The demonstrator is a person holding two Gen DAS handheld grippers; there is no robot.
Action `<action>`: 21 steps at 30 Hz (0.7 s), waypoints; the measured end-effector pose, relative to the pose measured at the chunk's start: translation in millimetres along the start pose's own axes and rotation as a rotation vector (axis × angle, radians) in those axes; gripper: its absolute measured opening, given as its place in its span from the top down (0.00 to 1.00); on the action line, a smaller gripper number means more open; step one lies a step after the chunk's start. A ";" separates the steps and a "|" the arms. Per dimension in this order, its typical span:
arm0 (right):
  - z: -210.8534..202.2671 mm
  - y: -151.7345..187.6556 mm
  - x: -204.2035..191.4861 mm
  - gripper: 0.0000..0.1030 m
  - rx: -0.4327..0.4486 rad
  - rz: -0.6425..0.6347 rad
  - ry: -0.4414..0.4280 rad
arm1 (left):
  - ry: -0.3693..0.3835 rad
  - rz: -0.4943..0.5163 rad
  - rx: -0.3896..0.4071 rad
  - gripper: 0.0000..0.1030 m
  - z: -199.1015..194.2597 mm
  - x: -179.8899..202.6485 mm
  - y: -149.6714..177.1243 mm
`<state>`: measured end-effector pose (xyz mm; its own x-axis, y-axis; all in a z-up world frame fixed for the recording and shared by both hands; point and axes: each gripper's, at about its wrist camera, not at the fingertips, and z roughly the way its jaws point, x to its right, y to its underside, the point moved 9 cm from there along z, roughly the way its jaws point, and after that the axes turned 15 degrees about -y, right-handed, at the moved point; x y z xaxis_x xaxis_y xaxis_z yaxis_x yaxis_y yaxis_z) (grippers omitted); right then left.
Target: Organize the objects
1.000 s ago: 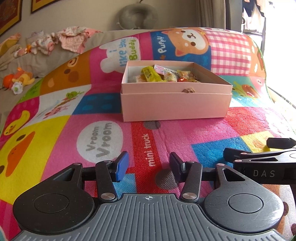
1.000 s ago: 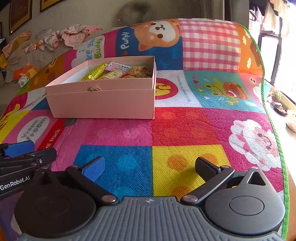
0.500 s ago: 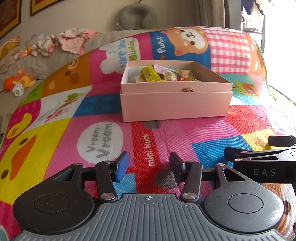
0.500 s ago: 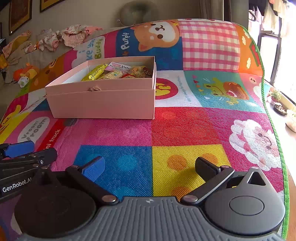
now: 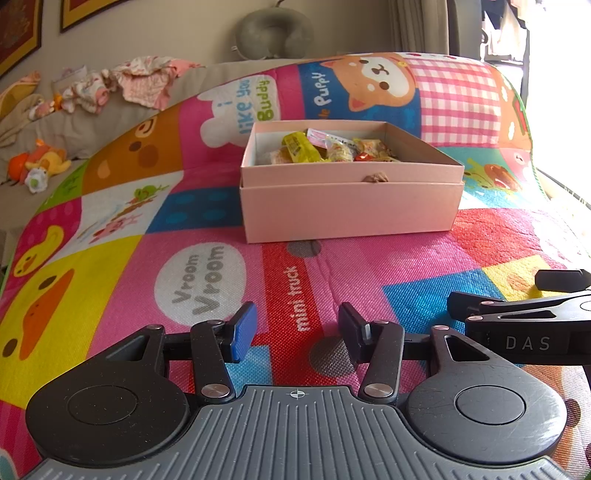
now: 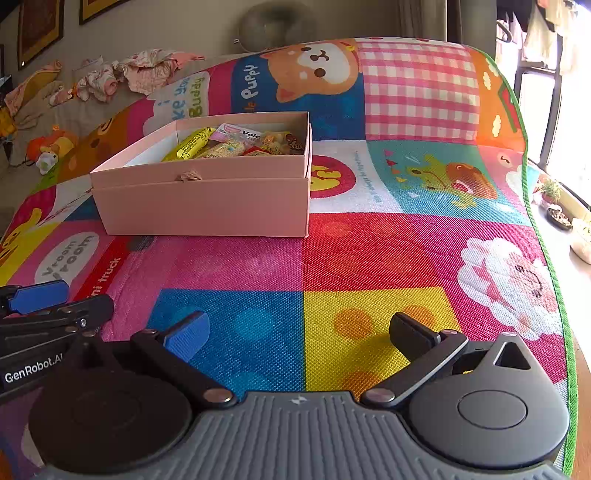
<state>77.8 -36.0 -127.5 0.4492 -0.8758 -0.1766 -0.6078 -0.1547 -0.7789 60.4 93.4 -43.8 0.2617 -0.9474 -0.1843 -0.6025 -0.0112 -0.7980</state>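
A pink cardboard box (image 5: 351,206) (image 6: 207,203) stands open on the colourful play mat, seated in its own lid. Inside lie several snack packets (image 5: 332,149) (image 6: 240,146), among them a yellow wrapped bar (image 6: 190,144). My left gripper (image 5: 295,328) hovers low over the mat well in front of the box, open, with nothing between its fingers. My right gripper (image 6: 299,336) is open wider, also empty, to the front right of the box. Each gripper shows at the edge of the other's view: the right gripper (image 5: 535,317), the left gripper (image 6: 44,310).
The cartoon play mat (image 6: 369,258) covers the surface, with its green edge (image 6: 546,251) dropping off at the right towards a window sill with small plants (image 6: 554,206). Crumpled clothes (image 5: 136,79), a soft toy (image 5: 40,166) and a grey neck pillow (image 5: 275,33) lie behind.
Both views have shifted only slightly; the grippers stay open and the box and its contents have not moved.
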 end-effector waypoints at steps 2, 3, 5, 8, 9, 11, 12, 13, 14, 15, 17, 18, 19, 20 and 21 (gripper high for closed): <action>-0.1 -0.1 -0.1 0.00 0.000 -0.001 0.001 | 0.000 0.000 0.000 0.48 0.0 -0.1 0.1; 1.3 -1.6 -0.8 0.00 -0.001 -0.001 0.000 | -0.001 0.001 0.000 0.48 -0.1 0.2 0.2; 1.4 -1.4 -0.7 0.00 0.000 -0.001 0.000 | -0.001 0.002 0.000 0.48 0.0 0.3 0.1; 1.0 -0.8 -0.8 0.00 0.000 -0.001 0.000 | -0.001 0.001 0.000 0.48 0.2 -0.1 0.2; 0.8 -0.6 -0.8 0.00 0.000 -0.001 0.000 | -0.001 0.002 0.000 0.48 0.2 0.2 0.2; 0.9 -0.8 -0.7 0.00 0.000 -0.001 0.000 | -0.001 0.002 0.000 0.48 0.3 -0.1 0.3; 0.7 -0.7 -0.7 0.00 -0.001 -0.001 0.000 | -0.001 0.001 -0.001 0.48 0.2 -0.4 0.3; 0.5 -0.6 -0.6 0.00 0.000 -0.001 0.000 | -0.001 0.001 -0.001 0.48 0.6 0.1 0.1; 0.7 -0.7 -0.7 0.00 0.000 0.000 0.000 | -0.001 0.001 -0.001 0.48 0.6 0.0 0.1; 0.4 -0.6 -0.7 0.00 0.000 -0.001 0.000 | -0.001 0.001 -0.001 0.48 0.6 0.1 0.2; 0.1 -0.6 -0.7 0.00 0.000 0.000 0.000 | -0.001 0.001 -0.001 0.48 0.6 0.0 0.2; 0.3 -0.7 -0.6 0.00 0.000 -0.001 0.000 | -0.001 0.001 -0.001 0.48 0.6 0.0 0.2; 0.0 -0.6 -0.5 0.00 0.000 0.000 0.000 | -0.001 0.001 -0.001 0.48 0.7 0.0 0.2; -0.1 -0.6 -0.6 0.00 0.000 0.000 0.000 | -0.001 0.001 -0.001 0.48 0.6 0.1 0.2; -0.2 -0.6 -0.7 0.00 -0.001 -0.001 0.000 | -0.001 0.001 -0.002 0.48 0.6 -0.1 0.2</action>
<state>77.7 -35.3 -126.7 0.4496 -0.8757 -0.1760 -0.6078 -0.1555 -0.7787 60.7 93.8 -44.3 0.2615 -0.9472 -0.1856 -0.6041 -0.0106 -0.7969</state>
